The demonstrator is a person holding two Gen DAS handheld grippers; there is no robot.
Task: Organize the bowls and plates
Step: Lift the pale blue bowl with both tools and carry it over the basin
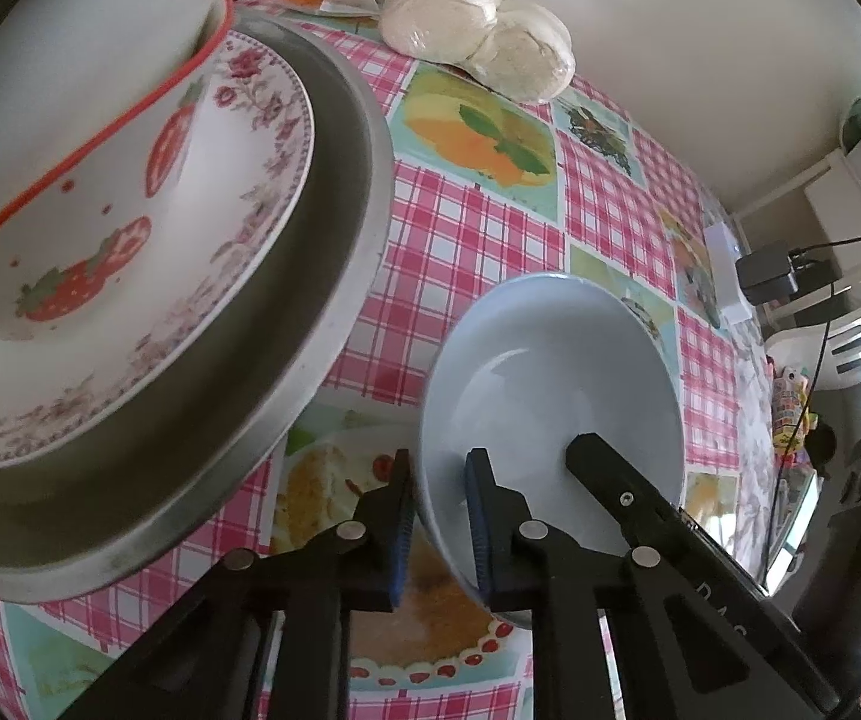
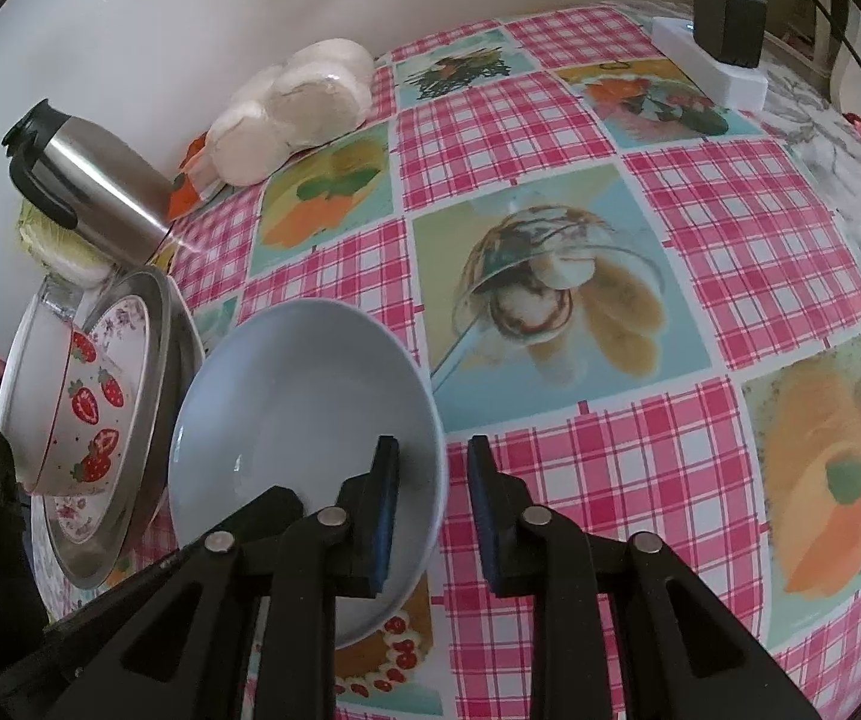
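A pale blue bowl (image 1: pixel 550 372) (image 2: pixel 298 396) stands tilted over the checked tablecloth (image 2: pixel 550 120). My left gripper (image 1: pixel 439 531) is shut on the bowl's near-left rim, one pad inside and one outside. My right gripper (image 2: pixel 433 516) is shut on the opposite rim; one of its fingers (image 1: pixel 604 468) shows inside the bowl in the left wrist view. Left of the blue bowl, a white bowl with strawberries (image 1: pixel 70 180) (image 2: pixel 70 414) sits on a floral plate (image 1: pixel 250 210) (image 2: pixel 130 324) inside a round steel pan (image 1: pixel 310 300) (image 2: pixel 154 420).
A steel thermos (image 2: pixel 94 192) and bagged bread rolls (image 2: pixel 292 108) (image 1: pixel 478 36) stand by the wall at the back. A black charger on a white power strip (image 2: pixel 730 18) sits at the far right corner with a cable trailing off.
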